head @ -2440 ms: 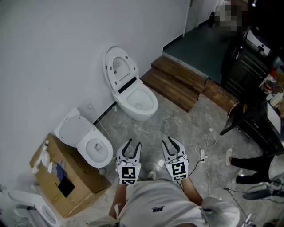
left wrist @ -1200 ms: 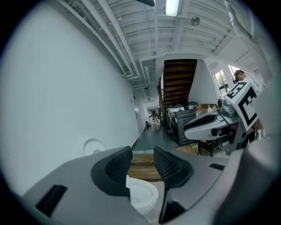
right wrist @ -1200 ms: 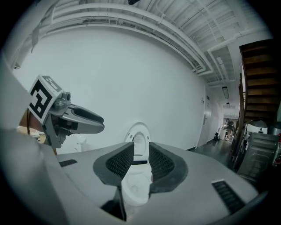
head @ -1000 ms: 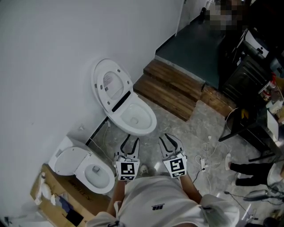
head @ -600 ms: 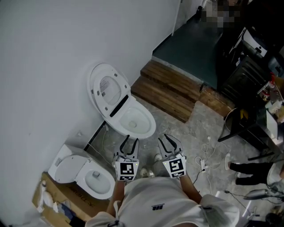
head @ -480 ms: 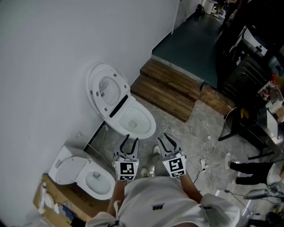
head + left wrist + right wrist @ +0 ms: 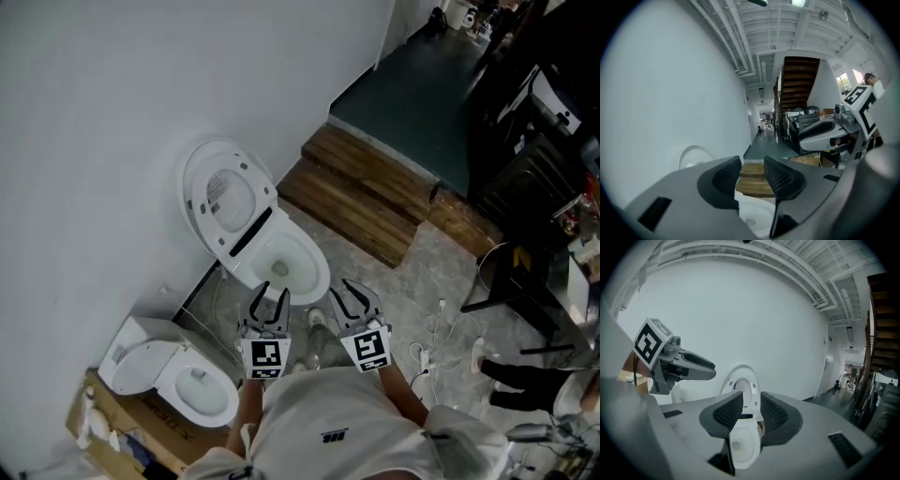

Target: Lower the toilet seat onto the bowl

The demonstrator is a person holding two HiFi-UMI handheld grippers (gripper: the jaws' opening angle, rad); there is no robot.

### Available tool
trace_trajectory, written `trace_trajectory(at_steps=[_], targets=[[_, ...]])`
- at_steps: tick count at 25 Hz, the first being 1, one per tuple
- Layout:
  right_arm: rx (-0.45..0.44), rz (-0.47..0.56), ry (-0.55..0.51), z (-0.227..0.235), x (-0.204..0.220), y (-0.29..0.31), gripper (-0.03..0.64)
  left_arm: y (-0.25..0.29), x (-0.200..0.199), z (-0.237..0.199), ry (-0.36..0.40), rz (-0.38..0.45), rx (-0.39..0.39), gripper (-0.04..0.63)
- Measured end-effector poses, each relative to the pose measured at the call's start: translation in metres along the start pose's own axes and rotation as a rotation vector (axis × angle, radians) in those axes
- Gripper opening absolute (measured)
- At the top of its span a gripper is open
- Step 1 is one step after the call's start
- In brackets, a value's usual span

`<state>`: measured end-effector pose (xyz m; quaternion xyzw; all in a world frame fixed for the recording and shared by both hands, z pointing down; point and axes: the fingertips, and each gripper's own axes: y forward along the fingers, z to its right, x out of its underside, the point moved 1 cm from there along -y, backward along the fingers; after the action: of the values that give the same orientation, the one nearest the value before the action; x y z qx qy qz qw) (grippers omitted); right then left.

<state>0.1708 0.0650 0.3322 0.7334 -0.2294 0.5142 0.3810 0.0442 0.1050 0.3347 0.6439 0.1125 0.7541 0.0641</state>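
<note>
Both closed, empty: left gripper (image 7: pixel 270 296), right gripper (image 7: pixel 350 298); head view alone shows second toilet (image 7: pixel 150 356).

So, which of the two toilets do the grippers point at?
The toilet nearer the wooden steps, its seat raised; the other toilet stands by the cardboard box.

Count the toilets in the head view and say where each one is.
2. The toilet with the raised seat stands by the wall at centre. The second toilet sits at lower left, beside a cardboard box. Others may be hidden beyond the frame.
</note>
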Motion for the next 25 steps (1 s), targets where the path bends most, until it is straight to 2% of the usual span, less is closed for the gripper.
trace_trajectory(at_steps=[5,12,20,25], targets=[[-0.058,0.008,-0.032,0.038,-0.011,0.041,0.107,0.044,-0.011,-0.011,-0.016,-0.017,-0.044,0.175],[-0.158,0.008,-0.042,0.084,-0.024,0.096,0.107,0.096,-0.026,-0.031,-0.044,-0.044,-0.150,0.175],[-0.295,0.047,-0.076,0.094,-0.036,0.157,0.107,0.115,-0.022,-0.075,-0.073,-0.086,-0.317,0.175],[-0.357,0.046,-0.087,0.084,-0.045,0.186,0.107,0.117,-0.018,-0.103,-0.078,-0.106,-0.391,0.175]])
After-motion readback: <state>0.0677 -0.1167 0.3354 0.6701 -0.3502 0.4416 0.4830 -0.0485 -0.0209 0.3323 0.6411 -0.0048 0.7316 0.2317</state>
